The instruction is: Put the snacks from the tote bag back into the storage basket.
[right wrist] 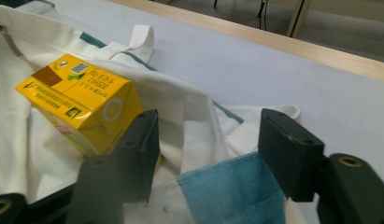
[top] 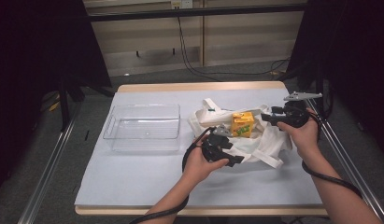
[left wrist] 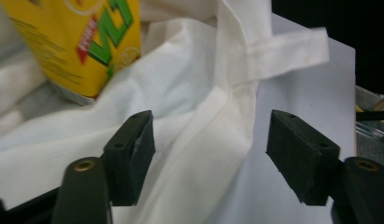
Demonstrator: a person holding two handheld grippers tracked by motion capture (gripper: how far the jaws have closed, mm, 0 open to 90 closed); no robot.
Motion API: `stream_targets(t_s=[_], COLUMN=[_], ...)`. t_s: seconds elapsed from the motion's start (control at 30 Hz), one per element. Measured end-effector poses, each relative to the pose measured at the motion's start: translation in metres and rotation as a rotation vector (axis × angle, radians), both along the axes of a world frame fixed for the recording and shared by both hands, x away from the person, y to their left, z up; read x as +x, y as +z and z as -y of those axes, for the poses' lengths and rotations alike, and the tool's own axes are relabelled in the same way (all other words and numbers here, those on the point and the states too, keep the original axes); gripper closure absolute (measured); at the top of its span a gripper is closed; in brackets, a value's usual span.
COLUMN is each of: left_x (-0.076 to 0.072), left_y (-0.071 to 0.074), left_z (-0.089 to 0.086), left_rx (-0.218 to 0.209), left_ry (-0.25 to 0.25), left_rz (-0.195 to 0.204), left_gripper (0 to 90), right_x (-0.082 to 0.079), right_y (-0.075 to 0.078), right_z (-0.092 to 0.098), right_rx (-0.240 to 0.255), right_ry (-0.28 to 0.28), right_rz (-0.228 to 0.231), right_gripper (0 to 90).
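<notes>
A white cloth tote bag (top: 266,142) lies crumpled on the right half of the table. A yellow drink carton (top: 242,123) stands in its folds. My left gripper (top: 232,153) is at the bag's near edge and stands open; in the left gripper view (left wrist: 210,144) the bag cloth (left wrist: 180,98) lies below and between the jaws, untouched by the pads, with the carton (left wrist: 82,46) beyond. My right gripper (top: 266,117) is at the bag's far right side, open. In the right gripper view (right wrist: 208,140) the carton (right wrist: 82,102) lies just left of the jaws above a blue cloth patch (right wrist: 227,191).
A clear plastic bin (top: 111,125) sits on the left half of the pale mat (top: 147,172). The bag's strap (left wrist: 288,46) trails onto the mat. Metal rails run along both table sides, and dark curtains stand beyond them.
</notes>
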State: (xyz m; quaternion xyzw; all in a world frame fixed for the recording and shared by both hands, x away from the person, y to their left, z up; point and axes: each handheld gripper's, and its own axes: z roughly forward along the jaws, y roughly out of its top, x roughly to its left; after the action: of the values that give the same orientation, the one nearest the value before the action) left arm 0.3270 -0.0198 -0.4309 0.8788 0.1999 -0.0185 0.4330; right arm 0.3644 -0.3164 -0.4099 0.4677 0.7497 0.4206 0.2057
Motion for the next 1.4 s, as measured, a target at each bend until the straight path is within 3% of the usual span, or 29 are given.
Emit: stream_targets(t_s=[0.03, 0.43, 0.73, 1.0, 1.1, 1.4], left_x=[0.001, 0.021, 0.037, 0.048, 0.052, 0.065], left_y=[0.003, 0.017, 0.023, 0.032, 0.036, 0.039], left_z=[-0.002, -0.017, -0.021, -0.014, -0.01, 0.007], left_rx=[0.017, 0.014, 0.016, 0.014, 0.032, 0.055], left_ry=[0.003, 0.039, 0.057, 0.069, 0.059, 0.047], left_rz=[0.007, 0.005, 0.015, 0.027, 0.037, 0.066], left_gripper=[30.8, 18.5, 16.8, 16.9, 17.2, 17.6], right_x=[-0.002, -0.026, -0.048, -0.065, -0.07, -0.077], right_y=[0.001, 0.012, 0.012, 0.019, 0.018, 0.011], right_z=[0.0, -0.007, -0.005, -0.006, -0.004, -0.001], right_rx=[0.006, 0.01, 0.063, 0.043, 0.083, 0.085], right_ry=[0.005, 0.045, 0.093, 0.125, 0.142, 0.151], right_rz=[-0.005, 0.009, -0.005, 0.01, 0.005, -0.001], right_gripper=[35.3, 17.9, 9.4, 3.9, 3.5, 3.5])
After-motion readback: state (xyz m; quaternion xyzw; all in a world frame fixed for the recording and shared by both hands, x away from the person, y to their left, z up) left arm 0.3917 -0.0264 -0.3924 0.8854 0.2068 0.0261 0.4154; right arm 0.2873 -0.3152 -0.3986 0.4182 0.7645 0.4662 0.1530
